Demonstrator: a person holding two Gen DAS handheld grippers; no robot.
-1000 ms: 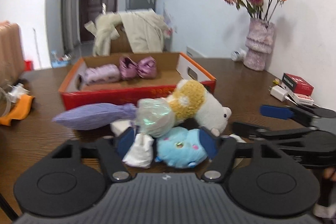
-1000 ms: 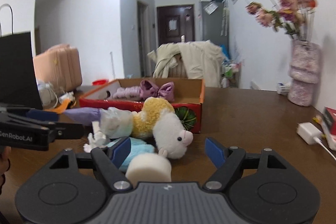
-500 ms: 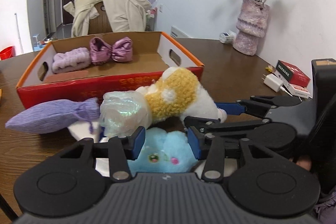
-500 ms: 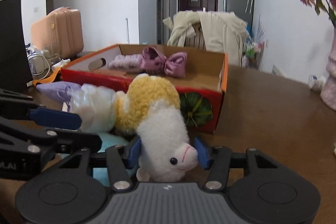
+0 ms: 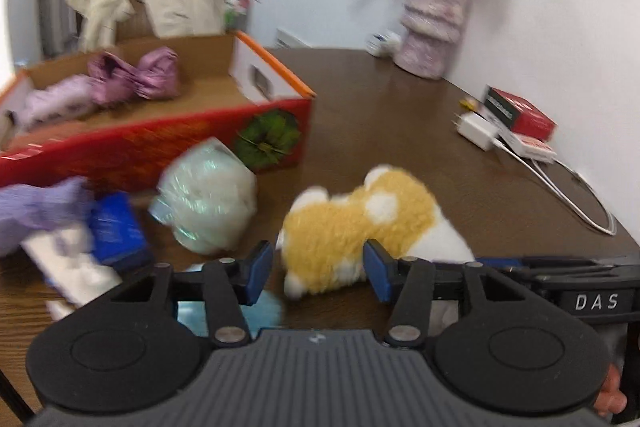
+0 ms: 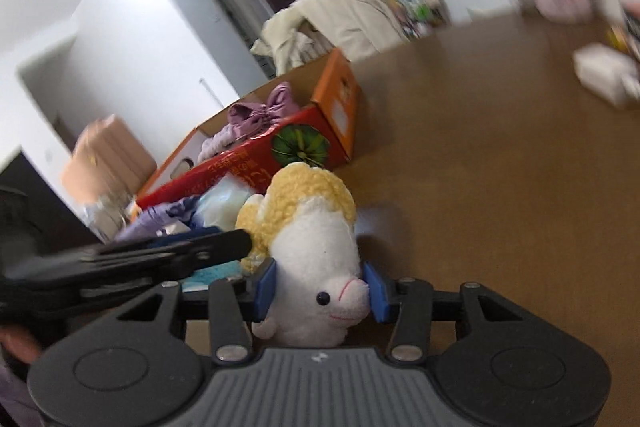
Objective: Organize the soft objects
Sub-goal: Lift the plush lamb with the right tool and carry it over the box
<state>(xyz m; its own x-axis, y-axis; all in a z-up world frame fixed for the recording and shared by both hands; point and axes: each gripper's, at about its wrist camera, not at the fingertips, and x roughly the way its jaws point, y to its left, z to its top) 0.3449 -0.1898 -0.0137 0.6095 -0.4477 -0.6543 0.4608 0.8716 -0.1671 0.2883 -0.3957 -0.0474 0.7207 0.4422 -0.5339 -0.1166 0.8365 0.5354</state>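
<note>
Plush lamb, yellow fleece on a white body, sits clamped at the head in our right claw, above the counter. Left claw gapes, empty, around its rump. Box holds two purple pieces; we judge several soft items remain outside.

Both grippers: black linkages, silver screws, blue fingertip pads, ribbed grey body behind; "DAS" lettering on one.
</note>
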